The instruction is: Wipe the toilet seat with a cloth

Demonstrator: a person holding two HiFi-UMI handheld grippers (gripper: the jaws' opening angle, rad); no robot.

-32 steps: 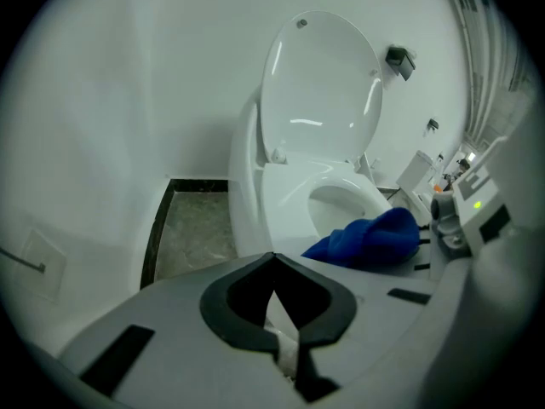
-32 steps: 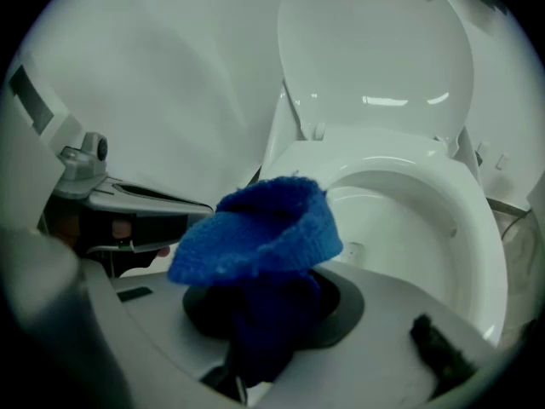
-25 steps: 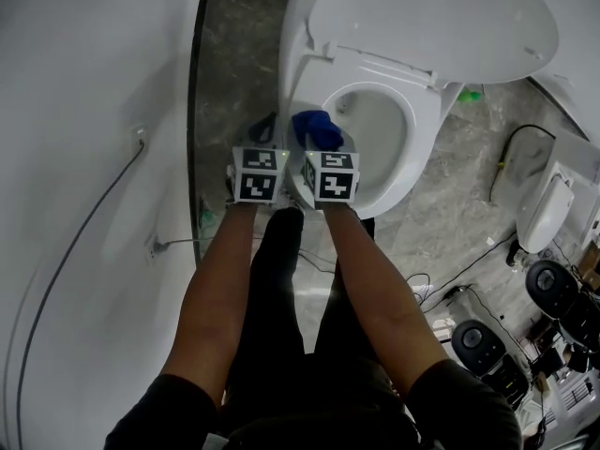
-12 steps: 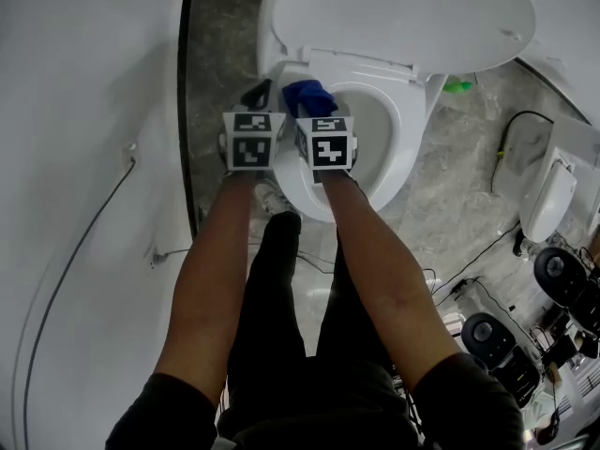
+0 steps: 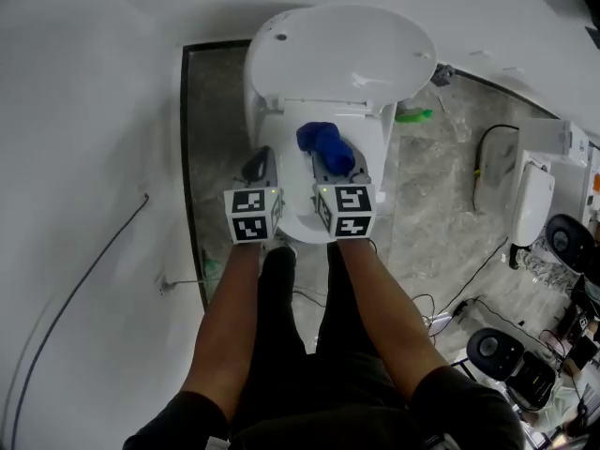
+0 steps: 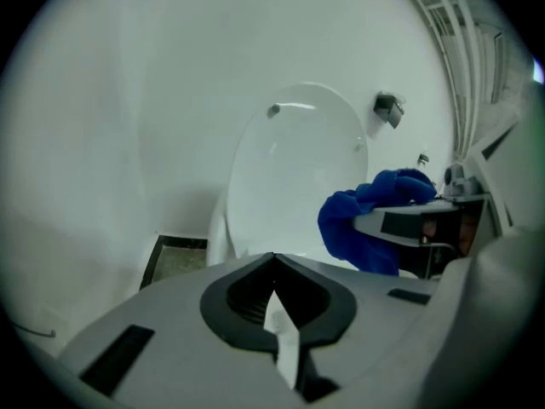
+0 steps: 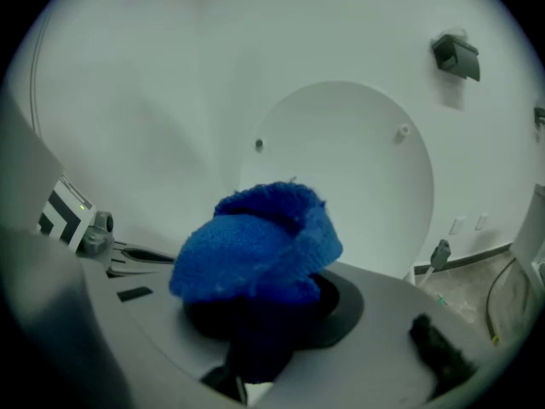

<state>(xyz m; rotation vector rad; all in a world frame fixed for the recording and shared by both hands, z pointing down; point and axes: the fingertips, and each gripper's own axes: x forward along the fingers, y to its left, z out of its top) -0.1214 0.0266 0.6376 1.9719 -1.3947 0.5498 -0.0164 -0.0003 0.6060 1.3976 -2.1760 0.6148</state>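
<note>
The white toilet stands below me with its lid [image 5: 337, 54] raised and its seat [image 5: 294, 221] down. My right gripper [image 5: 331, 162] hangs above the bowl, shut on a bunched blue cloth [image 5: 326, 145]. In the right gripper view the cloth [image 7: 255, 250] bulges out of the jaws in front of the lid [image 7: 349, 173]. My left gripper [image 5: 260, 167] hangs beside it at the seat's left edge, jaws shut with nothing between them [image 6: 273, 271]. From the left gripper view the cloth [image 6: 362, 220] shows at the right, off the seat.
A white wall with a thin cable [image 5: 94, 261] runs along the left. On the marble floor to the right lie a green item [image 5: 409, 115], a white fixture [image 5: 530, 200], black round devices [image 5: 497, 350] and cables. A small fitting [image 7: 456, 54] hangs on the back wall.
Both grippers have lifted up from the toilet seat, the right one carrying the blue cloth with it. The toilet now looks smaller and farther below.
</note>
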